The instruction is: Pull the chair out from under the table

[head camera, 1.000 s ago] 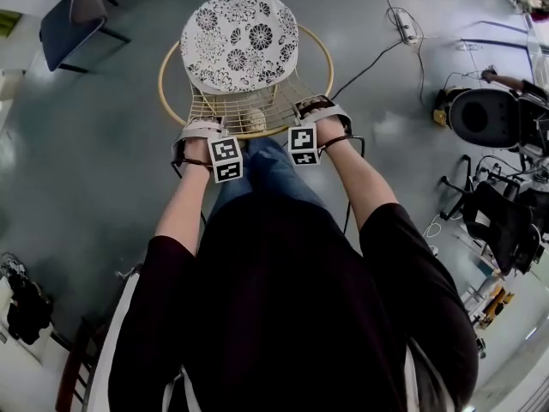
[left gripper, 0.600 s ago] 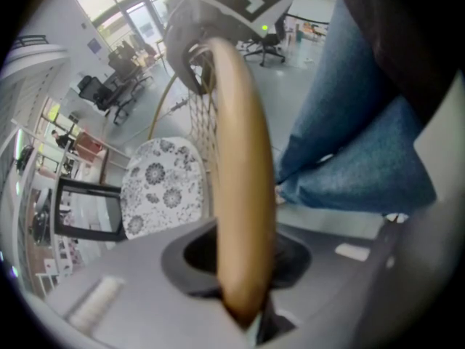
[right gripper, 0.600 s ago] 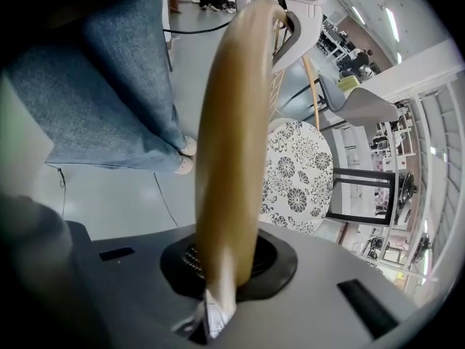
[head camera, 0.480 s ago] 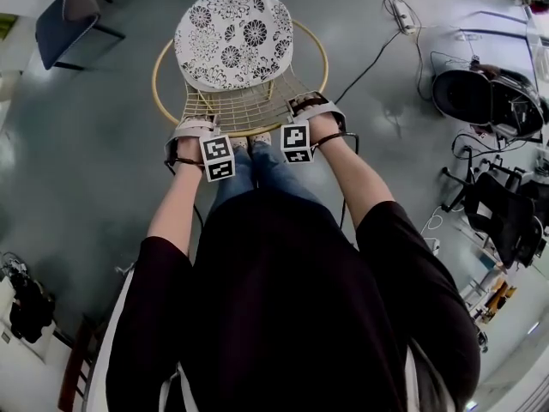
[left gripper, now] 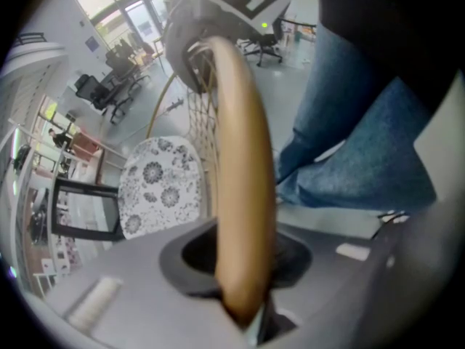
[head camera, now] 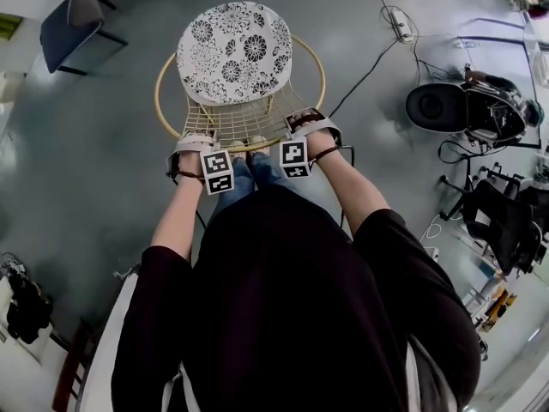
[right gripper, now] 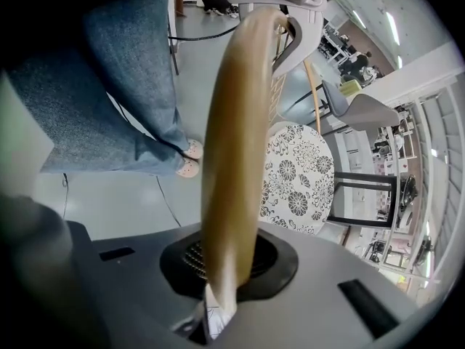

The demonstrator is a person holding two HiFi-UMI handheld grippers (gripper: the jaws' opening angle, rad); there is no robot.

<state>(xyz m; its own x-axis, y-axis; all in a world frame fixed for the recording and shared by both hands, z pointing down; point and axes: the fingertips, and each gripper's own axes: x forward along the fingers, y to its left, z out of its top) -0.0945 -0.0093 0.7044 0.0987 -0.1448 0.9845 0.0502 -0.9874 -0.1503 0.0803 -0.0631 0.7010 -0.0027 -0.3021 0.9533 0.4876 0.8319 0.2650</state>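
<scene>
Left gripper (left gripper: 247, 315) gripping chair rim (left gripper: 236, 180), jaws just eased slightly wider | right gripper (right gripper: 214, 318) clamped tight on same rim | paired holds, likely for an even pull

**No readable text in any view**

No letters, digits, brands or labels are legible. The only sign-like marks are black-and-white square code patterns on the marker cube (head camera: 217, 172) of the left gripper (head camera: 196, 141) and the marker cube (head camera: 294, 158) of the right gripper (head camera: 307, 121); they are patterns, not characters. The cushion (head camera: 233, 51) on the chair (head camera: 240, 118) has a flower print only. Background gear is too small and blurred to read.
</scene>
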